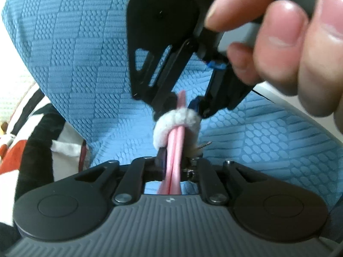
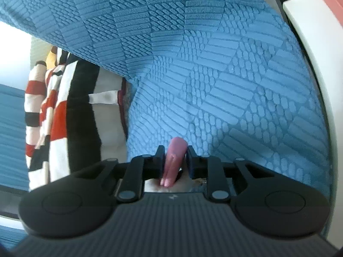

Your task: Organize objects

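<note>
Here, in the left wrist view, we note striped red, white and black fabric (image 1: 25,141) at nine o'clock, lying against the blue textured cover (image 1: 81,68) that fills most of the frame. At six o'clock our left gripper (image 1: 174,160) has its jaws drawn close, pinching a doubled pink cord (image 1: 175,150) that runs up between them. Just above, toward the centre, a white fluffy band (image 1: 178,120) wraps around the cord. At twelve to one o'clock the right gripper (image 1: 184,107) comes down onto the same bundle, its tips at the white band. A hand (image 1: 289,42) grasps that gripper at two o'clock.

In the right wrist view, the striped fabric (image 2: 53,111) sits at nine o'clock, and the blue cover (image 2: 214,75) spreads from centre to three o'clock. At six o'clock the right gripper (image 2: 174,156) stands narrowly parted, its jaws pressing on the pink cord (image 2: 174,158) held upright between them; something white shows beneath, too hidden to identify.
</note>
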